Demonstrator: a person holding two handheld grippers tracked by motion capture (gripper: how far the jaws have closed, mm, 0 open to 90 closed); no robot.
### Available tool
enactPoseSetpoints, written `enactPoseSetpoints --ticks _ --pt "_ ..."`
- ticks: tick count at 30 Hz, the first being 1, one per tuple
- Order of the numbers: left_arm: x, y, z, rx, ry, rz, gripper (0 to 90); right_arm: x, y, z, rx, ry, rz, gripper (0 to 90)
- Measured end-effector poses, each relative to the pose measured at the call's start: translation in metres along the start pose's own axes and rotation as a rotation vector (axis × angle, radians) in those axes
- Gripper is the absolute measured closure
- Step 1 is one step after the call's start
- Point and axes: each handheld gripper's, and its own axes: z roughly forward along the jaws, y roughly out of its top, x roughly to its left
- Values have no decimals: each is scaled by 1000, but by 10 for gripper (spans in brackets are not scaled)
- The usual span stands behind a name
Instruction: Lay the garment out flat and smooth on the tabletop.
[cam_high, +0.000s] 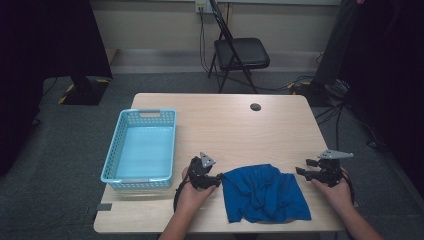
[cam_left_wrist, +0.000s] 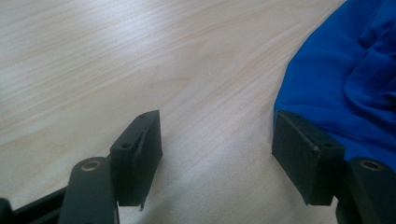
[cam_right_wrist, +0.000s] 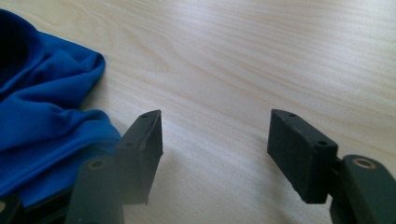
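Note:
A crumpled blue cloth (cam_high: 262, 192) lies on the wooden table (cam_high: 225, 125) near its front edge. My left gripper (cam_high: 216, 178) rests at the cloth's left edge, jaws open, with bare wood between them. In the left gripper view (cam_left_wrist: 217, 154) the blue cloth (cam_left_wrist: 345, 79) reaches the right jaw. My right gripper (cam_high: 302, 167) hovers just off the cloth's right corner, also open. In the right gripper view (cam_right_wrist: 215, 154) the cloth (cam_right_wrist: 42, 107) lies beside and behind the left jaw, and nothing sits between the jaws.
A light blue plastic basket (cam_high: 141, 150) with nothing in it stands at the table's left side. A small dark round disc (cam_high: 255, 106) sits near the far edge. A black folding chair (cam_high: 239, 55) stands on the floor beyond the table.

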Motion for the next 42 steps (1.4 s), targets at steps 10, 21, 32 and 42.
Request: enactPoseSetpoints --ticks 10,21,32,42 --pt "-7 4 -7 -13 -34 4 358 11 4 -10 -11 38 -48 412" --pt "-17 9 -10 -13 -75 10 381 25 7 -16 -9 88 -84 437" --pt "-28 12 -11 -12 -103 38 379 39 9 -21 -9 132 -125 449" --pt "-38 15 -11 -8 -139 64 386 47 9 -24 -14 177 -146 474"
